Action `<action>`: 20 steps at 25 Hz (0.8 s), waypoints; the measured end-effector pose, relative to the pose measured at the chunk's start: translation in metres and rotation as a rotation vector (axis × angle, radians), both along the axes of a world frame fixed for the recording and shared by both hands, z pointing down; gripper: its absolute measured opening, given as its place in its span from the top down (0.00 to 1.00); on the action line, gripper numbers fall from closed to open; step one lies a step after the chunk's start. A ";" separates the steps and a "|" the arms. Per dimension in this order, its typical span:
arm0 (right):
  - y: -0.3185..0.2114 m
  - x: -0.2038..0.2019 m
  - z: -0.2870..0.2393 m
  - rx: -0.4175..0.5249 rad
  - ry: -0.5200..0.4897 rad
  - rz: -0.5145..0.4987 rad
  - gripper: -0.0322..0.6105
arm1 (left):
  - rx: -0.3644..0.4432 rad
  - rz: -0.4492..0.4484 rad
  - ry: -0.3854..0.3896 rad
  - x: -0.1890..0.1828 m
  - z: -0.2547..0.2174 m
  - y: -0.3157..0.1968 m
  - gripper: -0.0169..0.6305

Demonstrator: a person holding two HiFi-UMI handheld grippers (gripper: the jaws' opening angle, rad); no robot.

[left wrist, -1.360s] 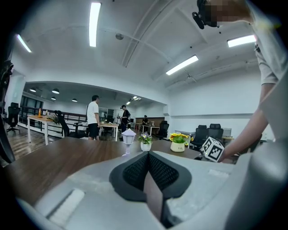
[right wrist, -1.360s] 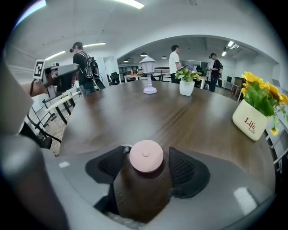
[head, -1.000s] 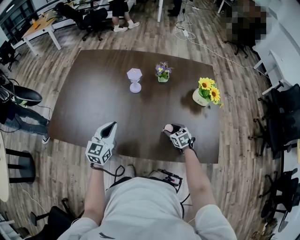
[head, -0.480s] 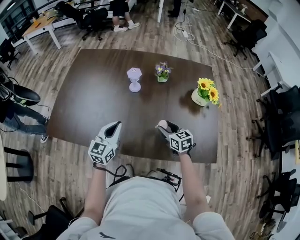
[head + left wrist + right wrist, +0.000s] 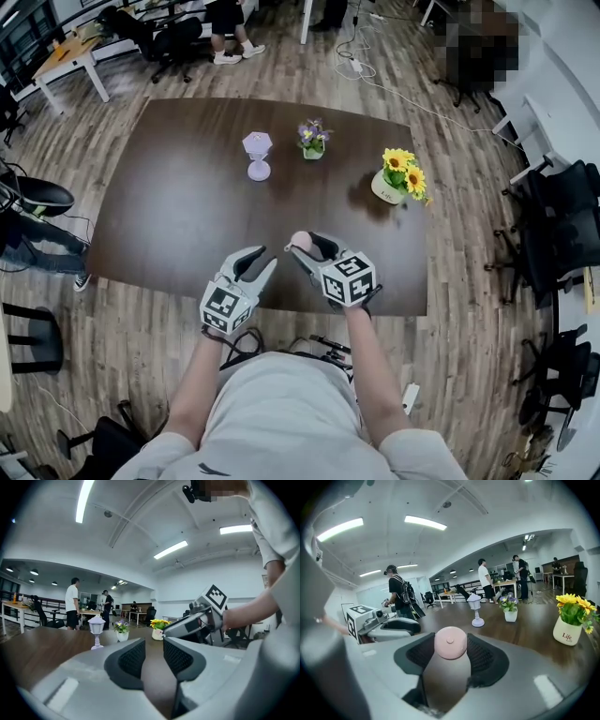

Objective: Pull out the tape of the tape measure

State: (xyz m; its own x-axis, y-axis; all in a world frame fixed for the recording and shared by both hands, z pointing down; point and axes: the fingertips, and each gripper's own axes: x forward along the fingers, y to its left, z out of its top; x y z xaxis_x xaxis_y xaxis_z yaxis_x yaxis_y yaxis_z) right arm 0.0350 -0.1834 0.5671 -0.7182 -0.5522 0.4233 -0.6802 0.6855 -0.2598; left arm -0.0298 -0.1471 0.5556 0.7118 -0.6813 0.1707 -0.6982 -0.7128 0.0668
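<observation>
Right gripper [image 5: 451, 657]: jaws closed on the tape measure [image 5: 450, 642], with one pad [image 5: 483, 657] pressing each side of it. The pads are black rubber with a fine mesh grain, set in smooth grey plastic shells.

Tape measure: small round case, pale pink, smooth and matte, with a tiny stud at the centre of its face. It sits at the pad tips, its flat face turned back toward the gripper's camera. Only the case shows. It is held clear of the table [image 5: 178, 216], above the near edge.

Left gripper [image 5: 153, 654]: jaws have just been opening and now stand apart. Nothing is between them, and only dark tabletop shows through the gap. Its pads have the same black mesh and its shells the same grey plastic. Its tips lie just to the left of the right gripper's fingers, near the tape measure but not touching it.

Behind each set of fingers sits a white cube [image 5: 348, 278] with black square markers, and behind that a bare forearm.

Table: dark brown wood, smooth, with a slight sheen and rounded corners.

Ahead of the fingers and well apart from them:
- A lilac lamp [image 5: 256, 155] stands on a thin stem and flared foot.
- Just right of the lamp is a small white pot [image 5: 312, 148] of purple flowers.
- Farther right, a cream rounded vase [image 5: 384, 190] holds sunflowers.

Wood-plank floor [image 5: 112, 328] lies all round the table.
</observation>
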 end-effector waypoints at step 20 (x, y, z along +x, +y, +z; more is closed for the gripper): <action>0.027 -0.032 -0.010 -0.062 0.039 -0.142 0.61 | 0.040 0.025 0.022 0.005 -0.007 0.005 0.88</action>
State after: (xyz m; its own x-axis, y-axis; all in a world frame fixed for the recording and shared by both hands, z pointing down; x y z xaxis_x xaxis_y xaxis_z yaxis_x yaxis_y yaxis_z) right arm 0.0030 -0.1568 0.5568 -0.7695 -0.4181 0.4828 -0.5879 0.7591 -0.2796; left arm -0.0248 -0.1421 0.5490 0.7318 -0.6694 0.1279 -0.6790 -0.7322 0.0528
